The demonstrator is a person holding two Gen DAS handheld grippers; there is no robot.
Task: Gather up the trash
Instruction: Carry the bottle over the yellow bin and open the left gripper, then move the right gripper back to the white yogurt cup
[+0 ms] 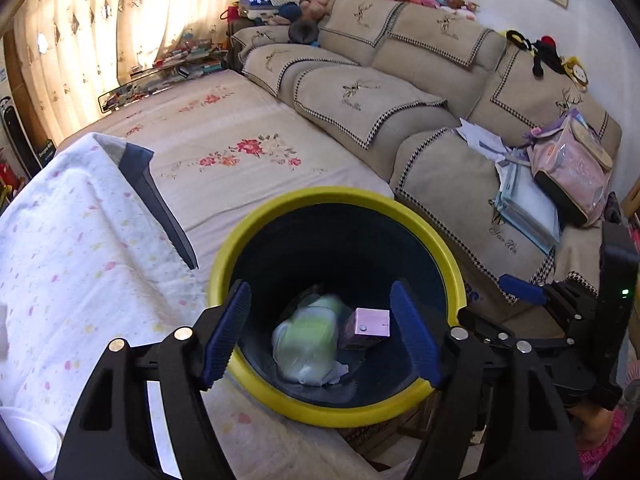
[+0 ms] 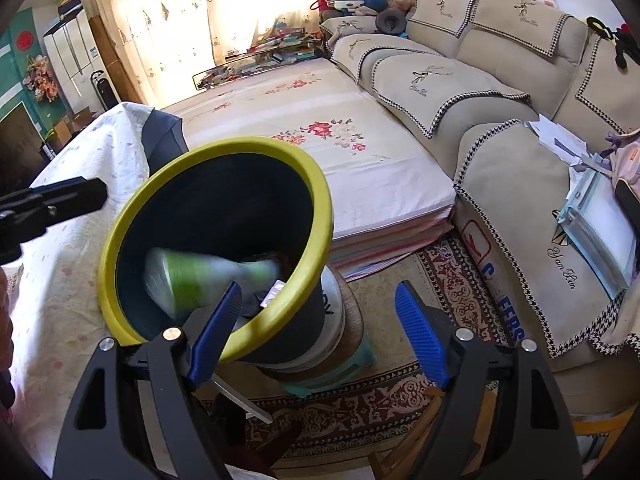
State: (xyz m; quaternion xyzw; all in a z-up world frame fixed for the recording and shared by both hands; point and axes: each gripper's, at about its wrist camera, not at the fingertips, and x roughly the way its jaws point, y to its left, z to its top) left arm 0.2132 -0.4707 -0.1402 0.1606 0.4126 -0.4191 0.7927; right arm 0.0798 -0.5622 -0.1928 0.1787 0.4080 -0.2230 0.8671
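Observation:
A dark bin with a yellow rim [image 1: 340, 194] stands beside a cloth-covered surface. In the left wrist view my left gripper [image 1: 320, 288] hangs open right over the bin's mouth, with nothing between its pads. Below it inside the bin are a blurred green-and-white packet [image 1: 308, 332] and a small pink box [image 1: 370, 326]. In the right wrist view the bin [image 2: 216, 148] is to the left, and the green packet [image 2: 184, 276] shows as a blur in its mouth. My right gripper [image 2: 319, 288] is open and empty just beside the bin, its left pad in front of the rim.
The bin rests on a white tub and a teal stool [image 2: 332, 376] over a patterned rug [image 2: 400, 288]. A white spotted cloth [image 1: 80, 260] lies left, a floral mattress [image 1: 240, 136] behind, and a beige sofa [image 1: 460, 184] with a pink backpack [image 1: 572, 168] and papers right.

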